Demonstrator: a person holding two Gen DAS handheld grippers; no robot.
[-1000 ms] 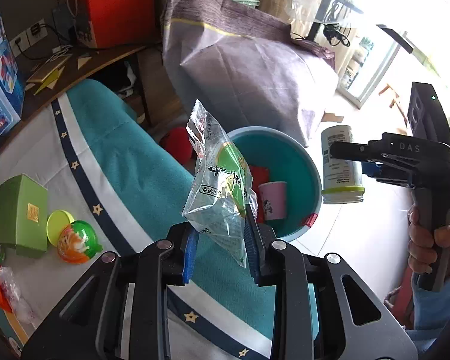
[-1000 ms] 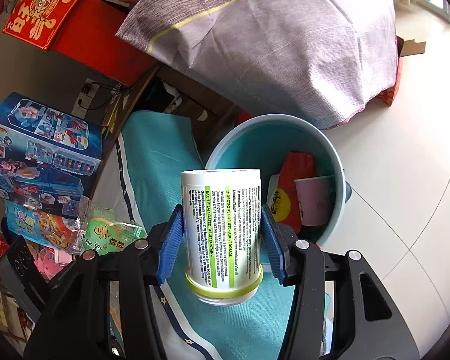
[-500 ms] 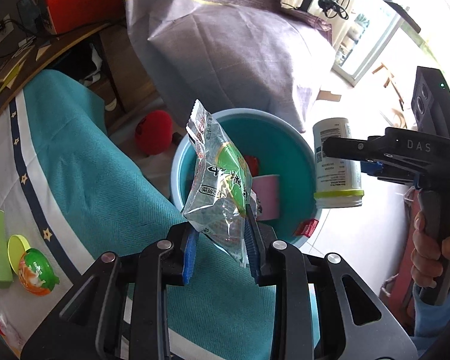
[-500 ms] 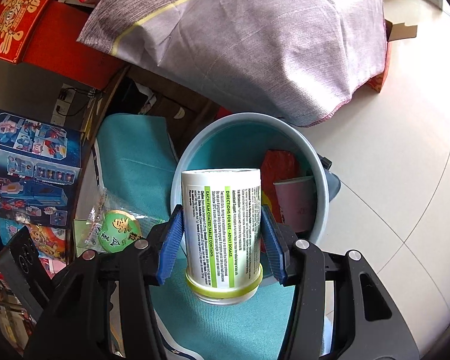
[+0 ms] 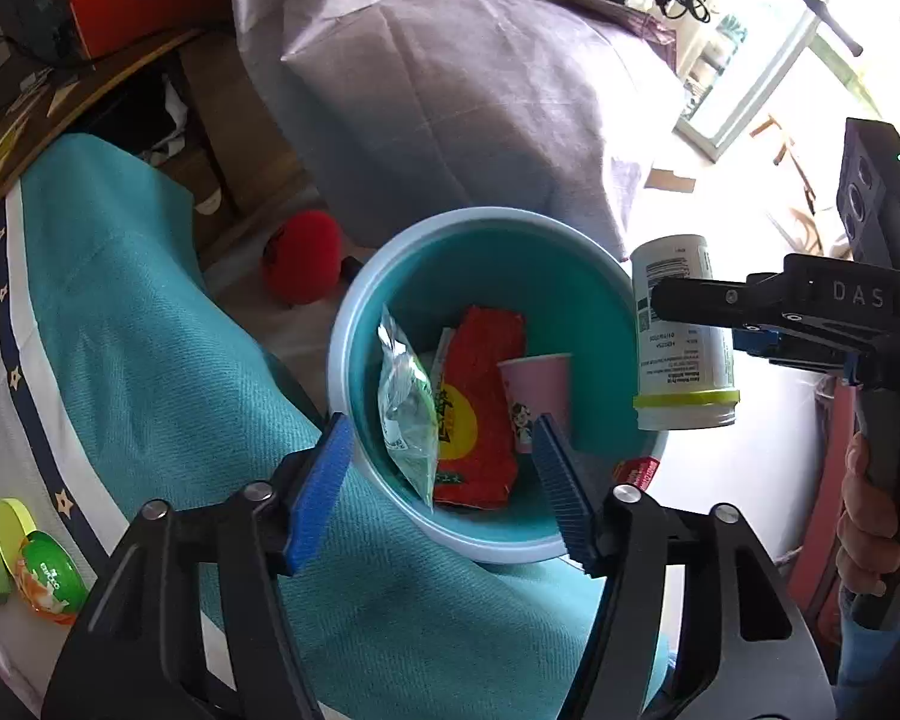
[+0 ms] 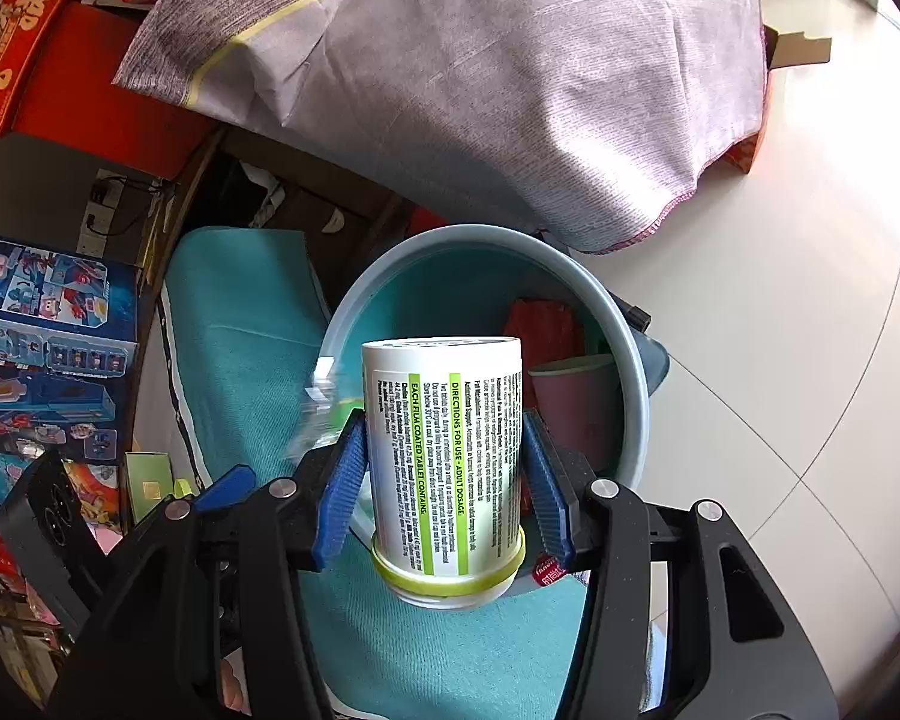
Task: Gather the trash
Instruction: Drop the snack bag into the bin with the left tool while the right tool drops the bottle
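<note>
Trash bin (image 5: 354, 324), teal inside, sits ahead of left gripper (image 5: 444, 483); jaws wide, clear snack bag (image 5: 407, 414) loose between them, inside bin beside red wrapper (image 5: 477, 402) and pink cup (image 5: 537, 393). Teal cloth (image 5: 150, 360) drapes left of jaws. Right gripper (image 6: 444, 480) clamps white bottle (image 6: 444, 456) above bin rim. Pale tiled floor (image 6: 810, 300) at right.

1. Beneath you runs a pale tiled floor (image 6: 810, 312), glossy, with thin dark grout lines.
2. A large grey-lilac cloth with a yellow stripe (image 6: 510, 78) drapes over something bulky at the back.
3. To your left, a teal cloth with a white, star-dotted navy border (image 5: 132, 324) covers a surface.
4. A dark wooden shelf (image 5: 60, 96) sits behind it, with a red box (image 6: 48, 72) and a wall socket (image 6: 99, 213) nearby.
5. Strong daylight pours through a window (image 5: 750, 66) at the far right.
</note>
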